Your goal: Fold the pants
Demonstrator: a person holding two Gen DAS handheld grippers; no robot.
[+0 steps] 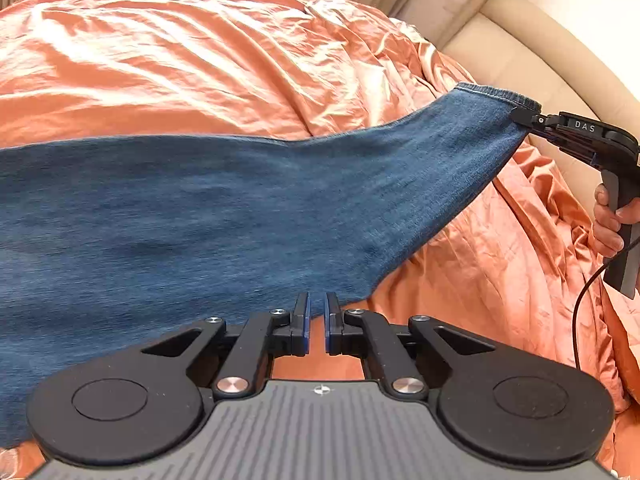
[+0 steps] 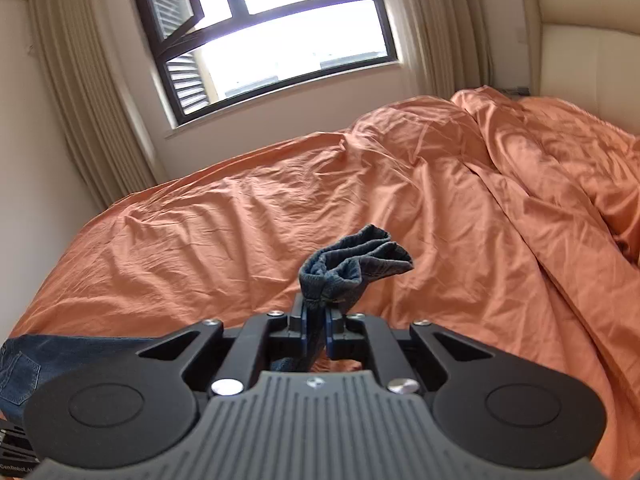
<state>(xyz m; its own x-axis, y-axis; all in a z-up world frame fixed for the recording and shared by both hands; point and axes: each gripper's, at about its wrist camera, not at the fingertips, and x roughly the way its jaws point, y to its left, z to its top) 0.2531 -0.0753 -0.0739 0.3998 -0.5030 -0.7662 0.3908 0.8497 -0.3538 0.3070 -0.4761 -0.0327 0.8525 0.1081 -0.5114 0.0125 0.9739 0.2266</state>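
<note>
Blue denim pants [image 1: 200, 216] lie spread across the orange bed, one leg stretched up toward the right. My right gripper [image 1: 522, 117] is shut on the leg's hem corner and holds it lifted. In the right wrist view that gripper [image 2: 317, 308] pinches a bunched hem [image 2: 356, 264]; the waist and back pocket [image 2: 24, 372] show at lower left. My left gripper [image 1: 317, 308] has its jaws nearly together with a narrow gap, right at the near edge of the leg; whether it pinches cloth is unclear.
A wrinkled orange duvet [image 1: 180, 60] covers the bed [image 2: 440, 200]. A beige padded headboard [image 1: 520, 48] stands at the right. A window [image 2: 272, 36] with beige curtains [image 2: 80, 80] lies beyond the bed. A hand [image 1: 608, 216] holds the right gripper's handle.
</note>
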